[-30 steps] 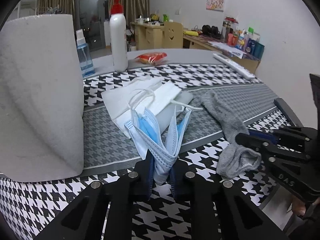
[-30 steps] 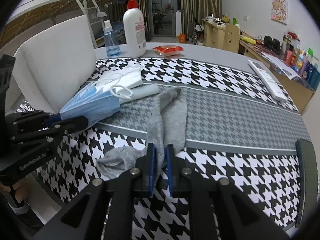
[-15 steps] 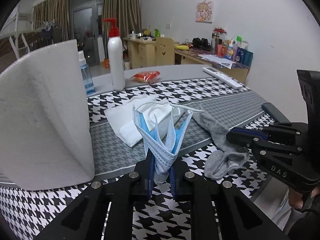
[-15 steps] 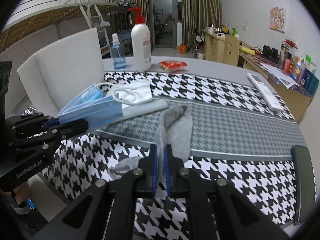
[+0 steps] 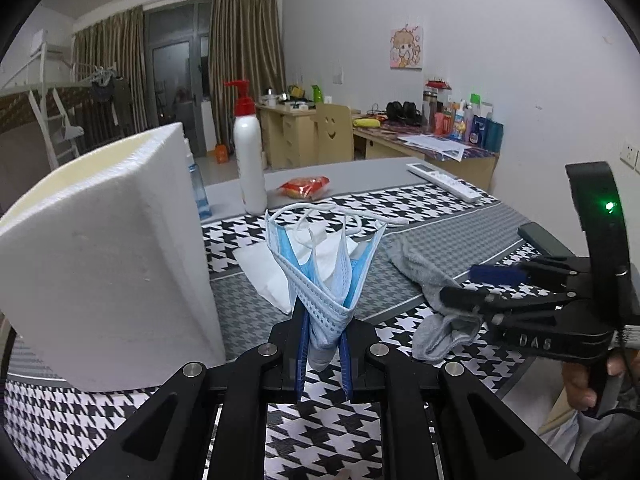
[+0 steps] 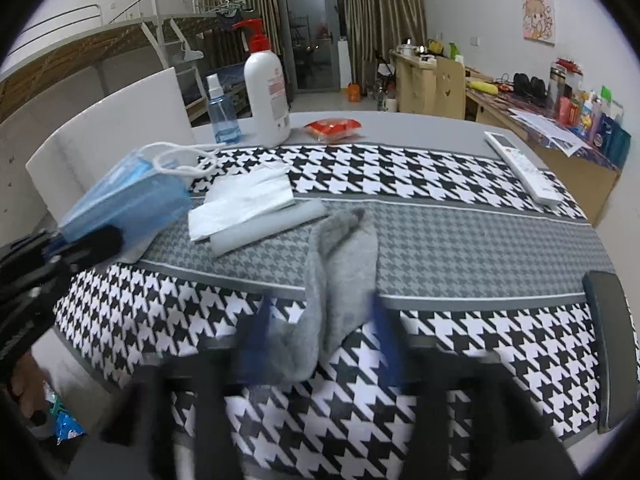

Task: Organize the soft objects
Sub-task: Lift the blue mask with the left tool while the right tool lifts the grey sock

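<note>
My left gripper (image 5: 323, 342) is shut on a bunch of blue face masks (image 5: 326, 272) and holds them above the houndstooth table, next to a white foam box (image 5: 108, 252). The masks also show in the right wrist view (image 6: 128, 200). A grey sock (image 6: 340, 264) lies on the cloth. My right gripper (image 6: 320, 320) is open, its blurred blue pads on either side of the sock's near part. In the left wrist view the right gripper (image 5: 476, 288) has spread fingers over the sock (image 5: 432, 292).
White tissues (image 6: 248, 200) lie mid-table. A pump bottle (image 6: 267, 92), a blue spray bottle (image 6: 220, 112) and a red snack packet (image 6: 332, 128) stand at the back. A remote (image 6: 524, 168) lies at the right. A dark bar (image 6: 608, 352) lies at the near right edge.
My right gripper has opened and let go of the grey sock, which now lies on the table. My left gripper has lifted the masks higher beside the foam box.
</note>
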Demonstrator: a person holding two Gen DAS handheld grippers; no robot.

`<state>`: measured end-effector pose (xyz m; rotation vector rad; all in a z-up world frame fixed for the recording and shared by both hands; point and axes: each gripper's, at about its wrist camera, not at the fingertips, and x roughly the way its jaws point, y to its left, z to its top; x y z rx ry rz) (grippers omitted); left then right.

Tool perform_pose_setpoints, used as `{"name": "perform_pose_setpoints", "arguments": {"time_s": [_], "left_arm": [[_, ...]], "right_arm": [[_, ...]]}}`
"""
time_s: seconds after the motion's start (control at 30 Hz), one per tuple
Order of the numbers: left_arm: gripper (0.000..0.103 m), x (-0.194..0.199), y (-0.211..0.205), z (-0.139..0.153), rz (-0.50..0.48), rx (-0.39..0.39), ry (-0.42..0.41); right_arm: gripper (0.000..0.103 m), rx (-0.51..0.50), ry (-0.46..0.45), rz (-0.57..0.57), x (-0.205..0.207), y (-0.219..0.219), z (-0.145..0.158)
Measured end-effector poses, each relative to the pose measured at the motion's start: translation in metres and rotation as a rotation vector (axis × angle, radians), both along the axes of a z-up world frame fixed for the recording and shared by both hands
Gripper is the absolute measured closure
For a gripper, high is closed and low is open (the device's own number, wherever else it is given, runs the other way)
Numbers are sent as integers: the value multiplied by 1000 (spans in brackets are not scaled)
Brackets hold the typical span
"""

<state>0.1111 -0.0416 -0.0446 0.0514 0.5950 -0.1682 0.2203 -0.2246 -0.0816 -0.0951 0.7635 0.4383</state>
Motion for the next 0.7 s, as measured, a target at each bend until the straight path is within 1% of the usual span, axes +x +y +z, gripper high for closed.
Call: {"name": "perform_pose_setpoints", "arguments": {"time_s": [0.07,0.17,0.3,0.37,0.43,0.47,0.5,0.53,0.6,0.7], "left_arm": [[89,-1,1,0,3,-2,-3],[89,-2,3,-1,2,-5,-3],[89,-3,2,-2,-8,-2,-5],[89,-2,0,-2,-12,-1,-7],[89,-2,1,-2,-17,-1,-7],[89,-1,1,-2,-19,0,-6],[89,-1,1,-2,-22,0,-6],[89,-1,1,-2,-24,-1,-6],[89,-1,3,-2,-25,2,-9],[89,0,5,-1,-26,3,-10]], "right_arm": [[34,-5,-9,-1,0,2,-1],[34,7,26,-2,7,3,-7],[34,-9,63,-38,16,3,-16],[38,-17,74,-46,18,2,-19],[53,-32,96,-44,20,4,-23],[57,-51,79,-50,18,6,-23],[67,-59,78,-46,17,7,-24],[80,-53,82,-39,16,7,-23],[84,-39,98,-26,15,6,-22],[86,-44,88,-19,13,7,-22]]}}
